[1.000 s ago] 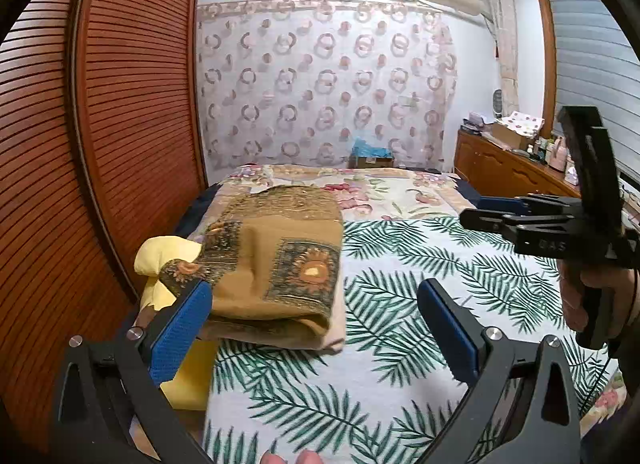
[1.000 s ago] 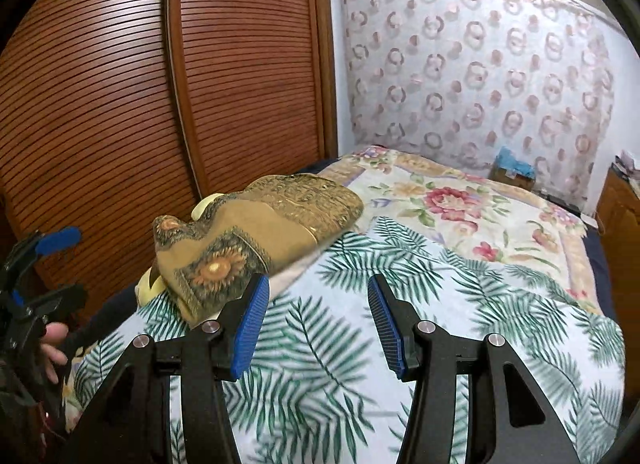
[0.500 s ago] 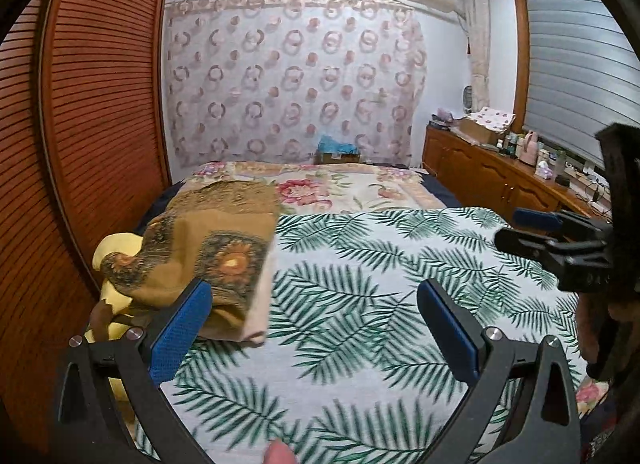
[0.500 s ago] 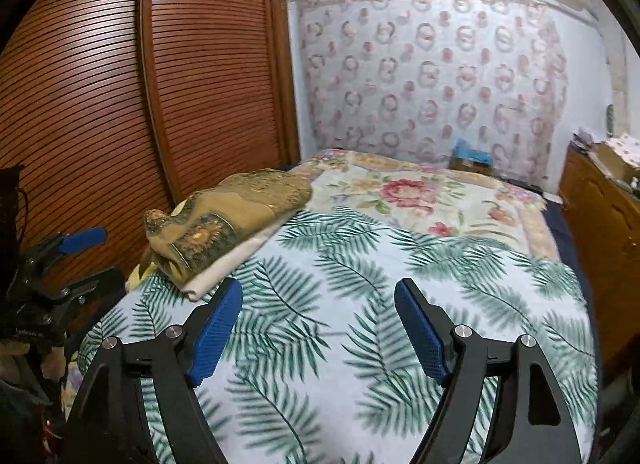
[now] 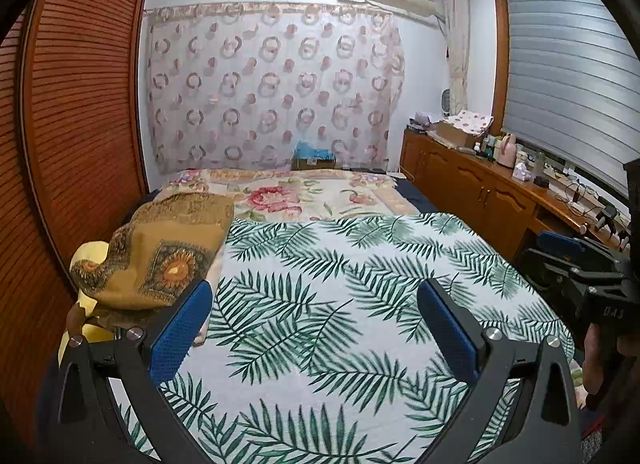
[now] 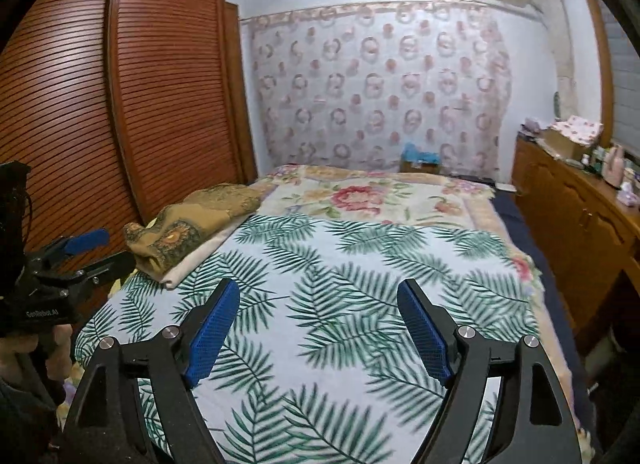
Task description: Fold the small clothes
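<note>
A folded brown patterned garment lies on a small pile of folded clothes at the left edge of the bed; it also shows in the right wrist view, resting on a cream piece. A yellow item sits under the pile. My left gripper is open and empty, held above the palm-leaf sheet, just right of the pile. My right gripper is open and empty over the sheet's middle, well clear of the pile.
A wooden louvred wardrobe stands close along the bed's left side. A wooden cabinet with clutter on top runs along the right. A floral blanket covers the far part of the bed. A patterned curtain hangs behind.
Both grippers have pulled back and away from the folded pile, which now looks smaller and farther. The right gripper's jaws have opened wider. The pile has not moved.
</note>
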`<action>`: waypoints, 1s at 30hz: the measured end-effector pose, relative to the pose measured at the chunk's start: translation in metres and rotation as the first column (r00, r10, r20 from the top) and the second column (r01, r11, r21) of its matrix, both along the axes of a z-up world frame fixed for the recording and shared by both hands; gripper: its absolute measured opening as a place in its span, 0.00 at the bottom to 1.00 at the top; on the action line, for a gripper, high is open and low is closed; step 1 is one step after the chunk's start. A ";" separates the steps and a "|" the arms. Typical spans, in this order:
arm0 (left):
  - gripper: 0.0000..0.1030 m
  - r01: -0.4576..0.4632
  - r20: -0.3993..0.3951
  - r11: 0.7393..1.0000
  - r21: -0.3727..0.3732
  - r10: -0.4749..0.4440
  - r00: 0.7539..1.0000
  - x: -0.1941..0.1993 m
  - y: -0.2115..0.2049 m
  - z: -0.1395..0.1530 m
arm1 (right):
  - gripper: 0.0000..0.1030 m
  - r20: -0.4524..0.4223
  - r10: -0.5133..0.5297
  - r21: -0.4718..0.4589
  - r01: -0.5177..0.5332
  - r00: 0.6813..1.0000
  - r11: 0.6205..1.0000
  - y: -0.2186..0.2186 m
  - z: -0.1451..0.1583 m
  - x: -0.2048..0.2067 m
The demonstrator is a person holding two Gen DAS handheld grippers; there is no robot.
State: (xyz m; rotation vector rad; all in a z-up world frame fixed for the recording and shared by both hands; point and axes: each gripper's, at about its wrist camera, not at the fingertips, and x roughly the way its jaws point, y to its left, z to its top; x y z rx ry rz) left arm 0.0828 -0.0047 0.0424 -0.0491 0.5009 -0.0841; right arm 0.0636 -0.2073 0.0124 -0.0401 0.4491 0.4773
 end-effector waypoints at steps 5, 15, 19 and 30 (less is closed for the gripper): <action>0.99 -0.006 0.039 1.000 0.005 0.006 0.999 -0.009 -0.008 0.022 | 0.80 0.037 -0.042 0.016 0.042 0.998 0.999 -0.013 0.016 -0.017; 0.99 -0.022 0.111 0.999 0.032 0.019 0.994 -0.033 -0.011 0.058 | 0.80 0.131 -0.101 0.063 0.094 0.986 0.994 -0.034 0.040 -0.052; 0.99 -0.030 0.125 0.999 0.038 0.025 0.992 -0.040 -0.010 0.062 | 0.80 0.148 -0.117 0.072 0.107 0.982 0.992 -0.037 0.036 -0.064; 0.99 -0.045 0.123 0.998 0.038 0.040 0.992 -0.044 -0.007 0.058 | 0.80 0.160 -0.127 0.065 0.118 0.979 0.991 -0.029 0.024 -0.069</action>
